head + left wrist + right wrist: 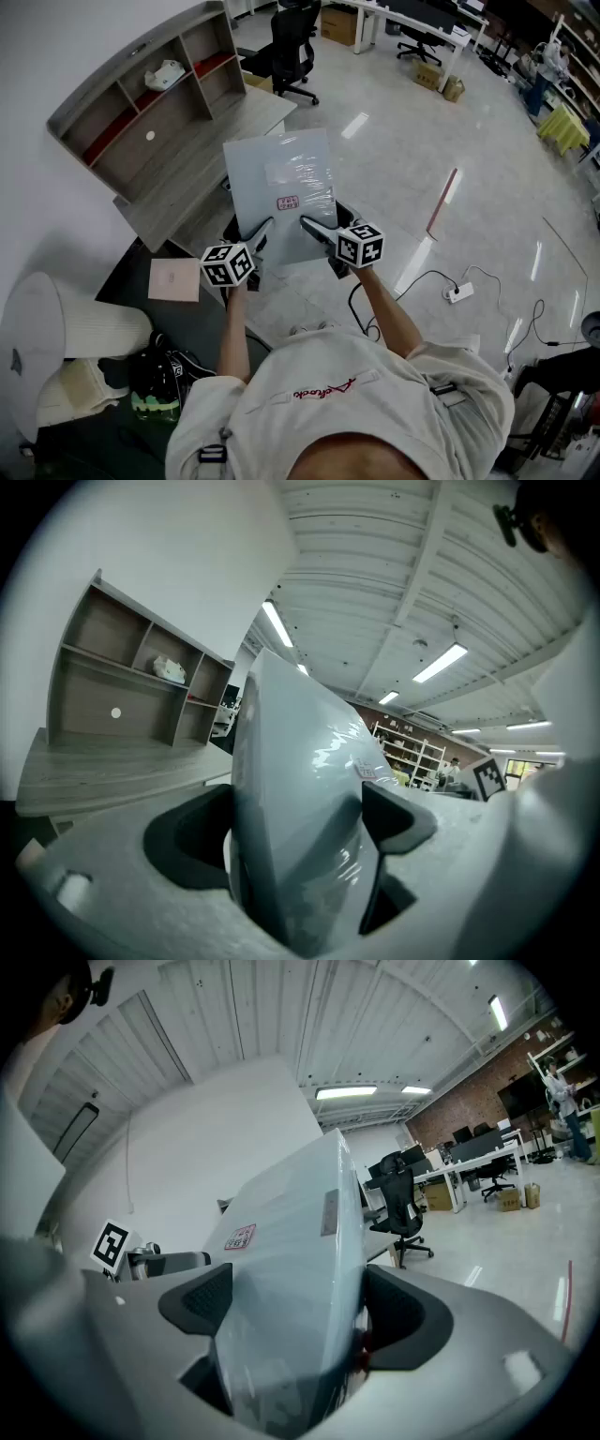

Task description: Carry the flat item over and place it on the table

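Carry step: left tool (258, 231) and right tool (315, 228) each clamp the near edge of the panel (281, 183), held in the air beside the table (246, 114); next I'd bring it over the tabletop, lower it flat, then open both

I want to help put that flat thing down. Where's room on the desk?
The bare desktop in front of the shelf hutch has room for the flat pack. The floor by the pinkish box and white ribbed cylinder is cluttered.
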The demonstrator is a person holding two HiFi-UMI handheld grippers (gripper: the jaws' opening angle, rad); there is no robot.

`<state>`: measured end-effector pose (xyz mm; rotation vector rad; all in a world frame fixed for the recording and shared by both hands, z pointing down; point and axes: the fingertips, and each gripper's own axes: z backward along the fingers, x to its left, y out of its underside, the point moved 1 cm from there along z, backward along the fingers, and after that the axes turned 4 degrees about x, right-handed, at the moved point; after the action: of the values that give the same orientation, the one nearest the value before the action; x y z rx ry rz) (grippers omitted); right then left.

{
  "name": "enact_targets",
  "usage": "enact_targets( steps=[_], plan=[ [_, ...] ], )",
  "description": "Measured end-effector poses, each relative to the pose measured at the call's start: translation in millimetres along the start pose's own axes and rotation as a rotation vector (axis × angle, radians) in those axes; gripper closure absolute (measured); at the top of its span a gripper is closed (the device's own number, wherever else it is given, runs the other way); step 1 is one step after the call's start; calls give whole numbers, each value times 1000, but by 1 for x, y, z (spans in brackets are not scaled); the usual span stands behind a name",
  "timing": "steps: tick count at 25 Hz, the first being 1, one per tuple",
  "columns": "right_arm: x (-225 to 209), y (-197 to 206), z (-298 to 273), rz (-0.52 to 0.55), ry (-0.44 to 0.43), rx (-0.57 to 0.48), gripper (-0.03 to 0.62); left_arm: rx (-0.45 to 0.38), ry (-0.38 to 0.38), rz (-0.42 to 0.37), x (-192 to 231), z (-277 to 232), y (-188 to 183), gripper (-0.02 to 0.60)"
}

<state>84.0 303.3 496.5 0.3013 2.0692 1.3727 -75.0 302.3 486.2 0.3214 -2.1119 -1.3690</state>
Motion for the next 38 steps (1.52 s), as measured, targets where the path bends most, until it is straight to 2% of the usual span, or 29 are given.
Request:
enact_targets(
  steps=[13,31,38],
  plan=[
    [-7,3,0,-19,-10,-3,143,11,-10,3,-2,-5,4,137],
    [-28,-3,-1,-13,-101,4,148,-16,-100,12,-16,-14,7,137],
    [-42,-2,-4,-9,-110,19,148,-22,-112,27,-17,-26,13,137]
  ],
)
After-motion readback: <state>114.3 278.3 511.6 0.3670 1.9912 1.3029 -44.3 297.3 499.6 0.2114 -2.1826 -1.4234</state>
